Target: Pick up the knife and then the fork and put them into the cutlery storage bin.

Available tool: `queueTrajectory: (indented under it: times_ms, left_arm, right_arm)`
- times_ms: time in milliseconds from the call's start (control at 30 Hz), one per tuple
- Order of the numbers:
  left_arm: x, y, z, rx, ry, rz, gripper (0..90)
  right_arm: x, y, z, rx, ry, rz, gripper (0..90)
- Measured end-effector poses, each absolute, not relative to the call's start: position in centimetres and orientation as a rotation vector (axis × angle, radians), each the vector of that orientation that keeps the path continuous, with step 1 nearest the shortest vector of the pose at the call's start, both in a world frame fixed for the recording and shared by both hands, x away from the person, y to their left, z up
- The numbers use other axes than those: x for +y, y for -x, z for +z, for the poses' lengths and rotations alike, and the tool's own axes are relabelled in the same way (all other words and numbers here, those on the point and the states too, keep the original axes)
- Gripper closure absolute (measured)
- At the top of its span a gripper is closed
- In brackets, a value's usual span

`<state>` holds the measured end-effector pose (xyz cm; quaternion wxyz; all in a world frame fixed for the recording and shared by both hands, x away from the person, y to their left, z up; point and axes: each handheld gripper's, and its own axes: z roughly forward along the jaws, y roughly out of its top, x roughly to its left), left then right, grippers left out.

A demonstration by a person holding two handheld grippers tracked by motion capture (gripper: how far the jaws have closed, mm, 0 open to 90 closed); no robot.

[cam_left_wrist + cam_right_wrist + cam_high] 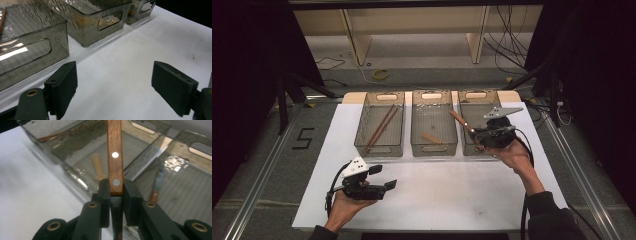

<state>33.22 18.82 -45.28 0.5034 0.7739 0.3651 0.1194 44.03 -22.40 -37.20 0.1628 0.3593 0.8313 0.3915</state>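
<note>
Right gripper clamps wooden-handled knife over bins

Right gripper (116, 187) jaws closed on riveted wooden knife handle (115, 157), above the right bin (479, 122). Left gripper (115, 87) jaws wide apart, empty, over white surface (437, 190). Three smoky clear ribbed plastic bins; chopsticks (381, 126) in left bin (379, 125). Dark room, cables on floor

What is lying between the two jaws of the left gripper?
Nothing: in the left gripper view the left gripper is open, with bare white table sheet between its jaws.
</note>
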Motion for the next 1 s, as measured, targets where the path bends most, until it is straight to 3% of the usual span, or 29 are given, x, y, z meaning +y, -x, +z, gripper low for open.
queueTrajectory:
  times_ms: [1000]
  left_arm:
    - [19.6,-32.9,-45.8,0.906,-1.85,0.276,19.7]
  right_arm:
    - [-24.1,-51.5,-38.1,2.251,-1.297,1.0,78.5]
